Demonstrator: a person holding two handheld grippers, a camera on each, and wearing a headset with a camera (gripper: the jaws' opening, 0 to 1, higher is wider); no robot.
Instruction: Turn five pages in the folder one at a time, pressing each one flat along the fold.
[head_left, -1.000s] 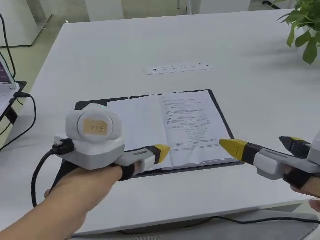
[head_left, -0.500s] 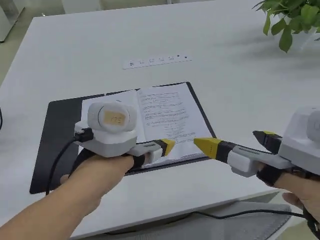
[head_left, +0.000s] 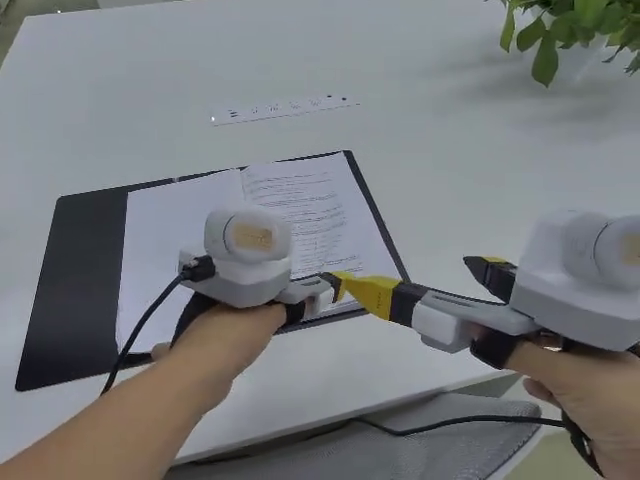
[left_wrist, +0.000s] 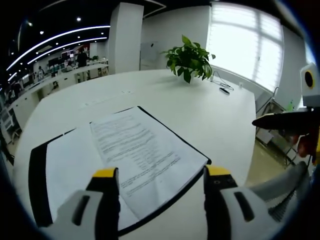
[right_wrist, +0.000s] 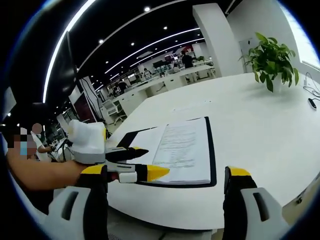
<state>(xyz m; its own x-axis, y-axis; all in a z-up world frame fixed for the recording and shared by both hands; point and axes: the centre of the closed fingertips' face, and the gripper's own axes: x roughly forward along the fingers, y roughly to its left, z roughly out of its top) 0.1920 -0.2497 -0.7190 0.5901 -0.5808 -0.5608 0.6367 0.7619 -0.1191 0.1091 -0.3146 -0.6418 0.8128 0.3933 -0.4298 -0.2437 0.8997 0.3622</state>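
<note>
Jaws of left gripper (left_wrist: 161, 172) spread, empty, over folder (head_left: 160, 250) near edge. Right gripper (right_wrist: 167, 171) likewise, just off folder's near right corner. Printed page (head_left: 305, 215) flat, ungripped. Turns done unknowable, likely up to 5 left.

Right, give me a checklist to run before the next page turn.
1. Black folder lying open on the white table: ok.
2. Left gripper open: ok.
3. Right gripper open: ok.
4. Printed right-hand page bare, nothing lying on it: ok.
5. Page edge pinched: not ok, nothing is held.
6. Single sheet separated from the stack: cannot tell.
</note>
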